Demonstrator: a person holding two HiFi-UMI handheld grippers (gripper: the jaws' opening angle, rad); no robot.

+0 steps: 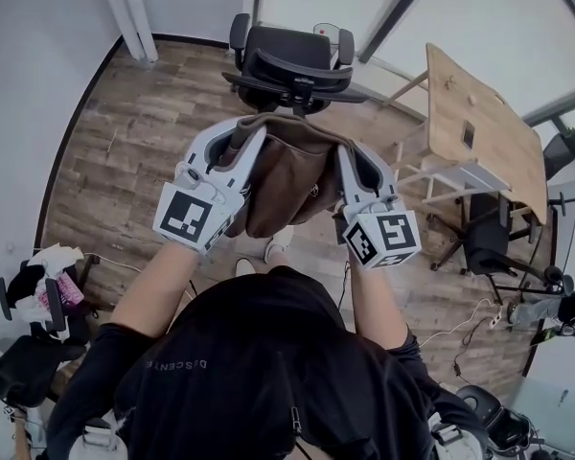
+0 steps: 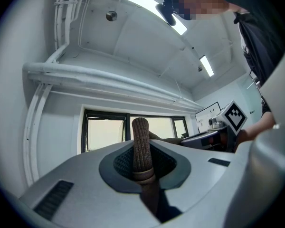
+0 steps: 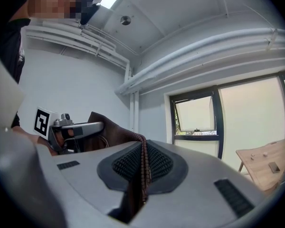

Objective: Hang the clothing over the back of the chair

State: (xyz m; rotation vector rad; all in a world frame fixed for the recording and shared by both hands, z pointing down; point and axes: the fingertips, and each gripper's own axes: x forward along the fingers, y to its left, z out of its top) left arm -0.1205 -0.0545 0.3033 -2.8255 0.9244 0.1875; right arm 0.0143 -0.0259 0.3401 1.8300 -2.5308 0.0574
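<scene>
A brown garment (image 1: 289,172) hangs in the air, stretched between my two grippers in front of the person. My left gripper (image 1: 241,144) is shut on its ribbed edge (image 2: 140,146), which stands up between the dark pads. My right gripper (image 1: 343,151) is shut on the other ribbed edge (image 3: 143,167), pinched thin between its pads. The black office chair (image 1: 292,63) stands just beyond the garment on the wood floor, its backrest toward me. In the right gripper view the garment (image 3: 111,132) runs left to the left gripper (image 3: 78,127).
A wooden table (image 1: 479,127) stands at the right with another black chair (image 1: 487,242) beside it. Clothes and bags lie at the left (image 1: 40,286). Cables trail on the floor at the lower right (image 1: 465,319). Windows (image 3: 240,110) line the far wall.
</scene>
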